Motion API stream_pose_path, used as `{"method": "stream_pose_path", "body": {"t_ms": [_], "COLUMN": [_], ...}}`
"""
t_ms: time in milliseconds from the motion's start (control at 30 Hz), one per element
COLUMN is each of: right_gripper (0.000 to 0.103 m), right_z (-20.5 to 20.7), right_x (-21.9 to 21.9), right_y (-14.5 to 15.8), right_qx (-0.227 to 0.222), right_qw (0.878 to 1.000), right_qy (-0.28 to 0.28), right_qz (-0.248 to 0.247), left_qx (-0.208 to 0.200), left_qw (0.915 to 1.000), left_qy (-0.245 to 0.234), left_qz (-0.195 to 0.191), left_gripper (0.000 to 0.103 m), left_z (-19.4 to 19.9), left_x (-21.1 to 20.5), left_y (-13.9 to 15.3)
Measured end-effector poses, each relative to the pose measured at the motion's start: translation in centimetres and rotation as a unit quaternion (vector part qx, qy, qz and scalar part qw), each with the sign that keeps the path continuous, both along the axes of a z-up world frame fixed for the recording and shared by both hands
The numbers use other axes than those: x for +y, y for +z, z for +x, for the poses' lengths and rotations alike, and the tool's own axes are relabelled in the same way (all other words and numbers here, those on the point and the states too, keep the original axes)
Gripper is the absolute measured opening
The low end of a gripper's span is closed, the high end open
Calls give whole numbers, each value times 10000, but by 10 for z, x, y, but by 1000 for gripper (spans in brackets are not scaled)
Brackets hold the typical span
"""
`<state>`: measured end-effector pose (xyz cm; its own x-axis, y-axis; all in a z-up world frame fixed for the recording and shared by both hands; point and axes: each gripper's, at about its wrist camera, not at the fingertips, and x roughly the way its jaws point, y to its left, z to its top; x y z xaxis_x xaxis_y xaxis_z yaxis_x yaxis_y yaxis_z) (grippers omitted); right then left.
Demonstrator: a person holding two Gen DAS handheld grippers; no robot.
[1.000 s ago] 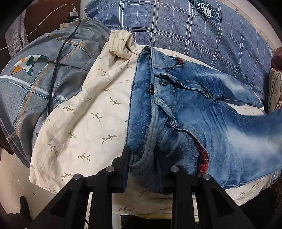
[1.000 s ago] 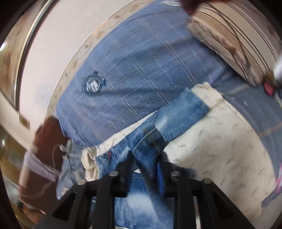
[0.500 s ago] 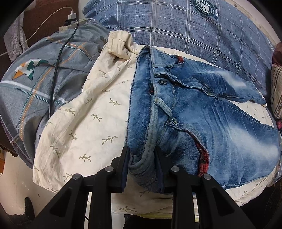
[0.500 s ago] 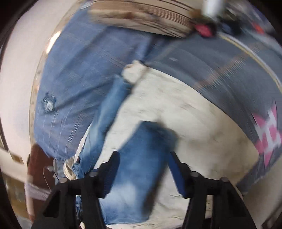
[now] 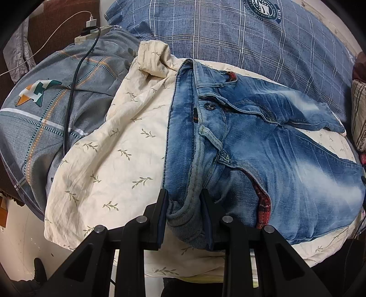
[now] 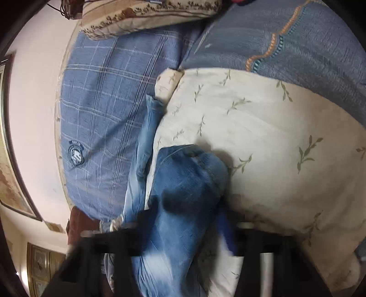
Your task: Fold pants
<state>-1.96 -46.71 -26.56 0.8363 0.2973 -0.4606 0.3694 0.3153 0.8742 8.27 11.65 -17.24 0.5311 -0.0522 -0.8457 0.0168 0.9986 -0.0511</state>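
Blue faded jeans (image 5: 263,146) lie on a cream leaf-print cloth (image 5: 119,150) on the bed, waistband at the left, legs running right. My left gripper (image 5: 184,205) is shut on the near corner of the waistband (image 5: 185,219). In the right wrist view a jeans leg end (image 6: 183,194) lies on the cream cloth (image 6: 274,148), with the other leg (image 6: 146,137) beside it. My right gripper (image 6: 183,226) is blurred; its fingers stand wide apart on either side of the leg, open.
A blue plaid pillow (image 5: 228,29) lies behind the jeans. A grey quilt (image 5: 45,96) with a black cable (image 5: 73,91) and charger is at the left. A striped cushion (image 6: 148,16) lies beyond the cloth. The bed edge and floor (image 5: 18,239) are at the lower left.
My right gripper has let go of the jeans leg, opened and swung over the cloth; the leg now lies flat. My left gripper has held the waistband and stayed in place.
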Motion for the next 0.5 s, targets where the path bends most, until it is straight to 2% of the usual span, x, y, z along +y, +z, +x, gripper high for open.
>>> {"method": "stream_pose_path", "body": {"t_ms": [100,267,333,400,500], "right_gripper": [10,8,8,9,9], "right_z": [-18,-38,-31,-20,-17], "right_x": [1,19,27,33,27], "right_y": [32,117,139,146,126], "right_qx": [-197,-735,-738,-613,-99], "right_qw": [9984,9874,9837,9820,9852], "right_qy": [-200,-167,24,264,251], "right_qz": [-499,-1389,-1640,-1765,-1692], "left_qx": [19,38,43,31,-115], "left_qw": [10000,9998,9996,9995,9996], "left_qy": [-41,-72,-65,-85,-224], "left_qz": [-71,-203,-281,-306,-124], "left_gripper": [29,29,29,29,30], "left_z": [1,3,3,1,-3], "left_x": [3,6,8,9,3], "left_y": [-2,-5,-5,-4,5]}}
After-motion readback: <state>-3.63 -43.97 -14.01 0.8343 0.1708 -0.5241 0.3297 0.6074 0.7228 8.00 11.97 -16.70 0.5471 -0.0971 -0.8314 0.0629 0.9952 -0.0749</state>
